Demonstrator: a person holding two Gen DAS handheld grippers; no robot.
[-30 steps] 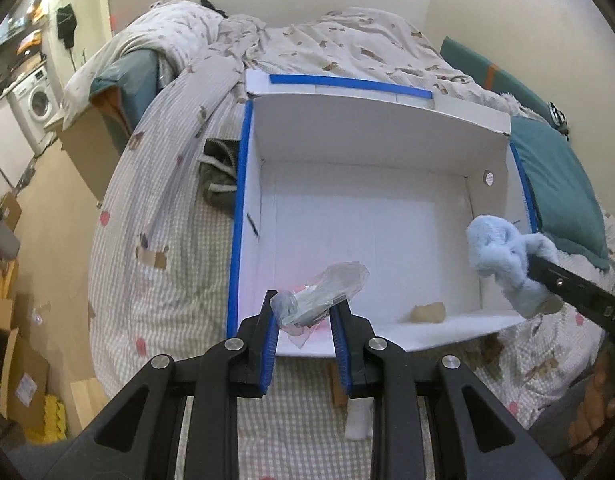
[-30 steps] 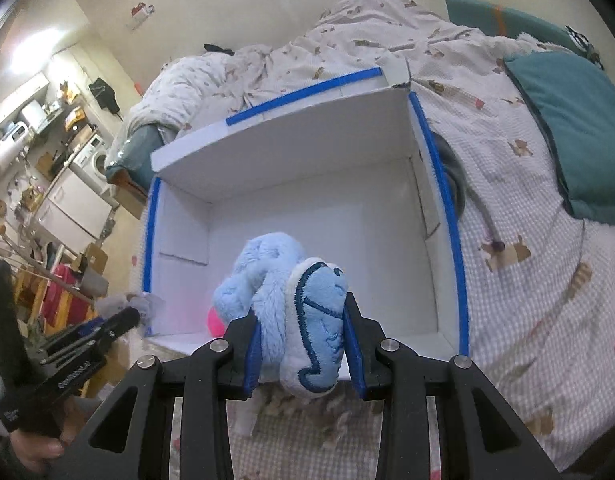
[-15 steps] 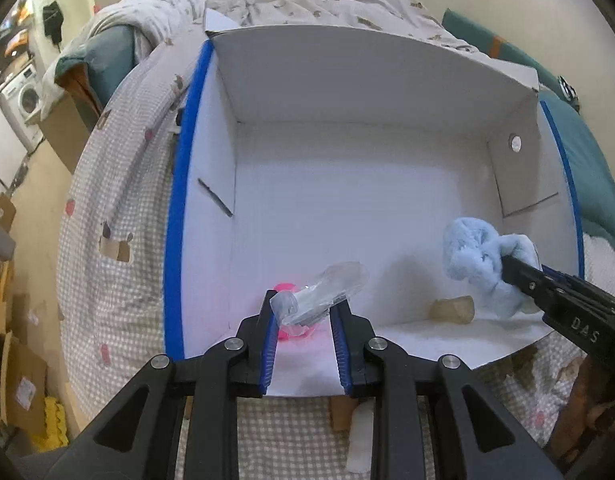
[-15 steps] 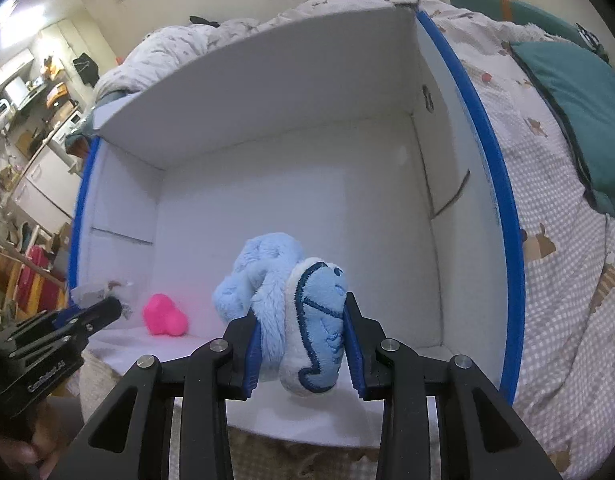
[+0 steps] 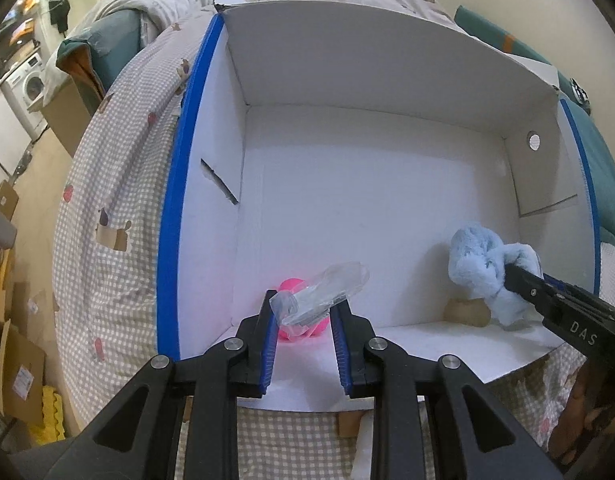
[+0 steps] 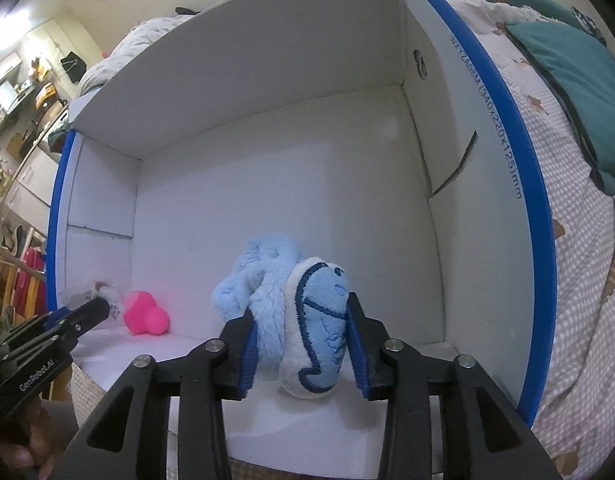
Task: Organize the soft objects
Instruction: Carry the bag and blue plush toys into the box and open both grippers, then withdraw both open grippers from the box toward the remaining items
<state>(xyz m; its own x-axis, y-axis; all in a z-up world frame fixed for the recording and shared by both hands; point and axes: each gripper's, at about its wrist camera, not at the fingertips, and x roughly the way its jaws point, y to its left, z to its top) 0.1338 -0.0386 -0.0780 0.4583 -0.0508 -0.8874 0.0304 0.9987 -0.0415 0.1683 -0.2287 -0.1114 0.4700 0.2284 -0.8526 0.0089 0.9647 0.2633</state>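
A white cardboard box with blue edges lies open on the bed; it also shows in the right wrist view. My left gripper is shut on a clear crumpled plastic bag just inside the box's near left corner. My right gripper is shut on a light blue plush toy, held inside the box at the near right; the toy also shows in the left wrist view. A pink soft toy lies on the box floor near the left gripper. A small tan object lies under the plush.
The box sits on a checked quilt on the bed. A teal pillow lies to the right of the box. Left of the bed are cardboard boxes on the floor and a washing machine.
Both grippers have moved forward from above the box's near edge to inside it, each still holding its object. The pink toy has come into view.
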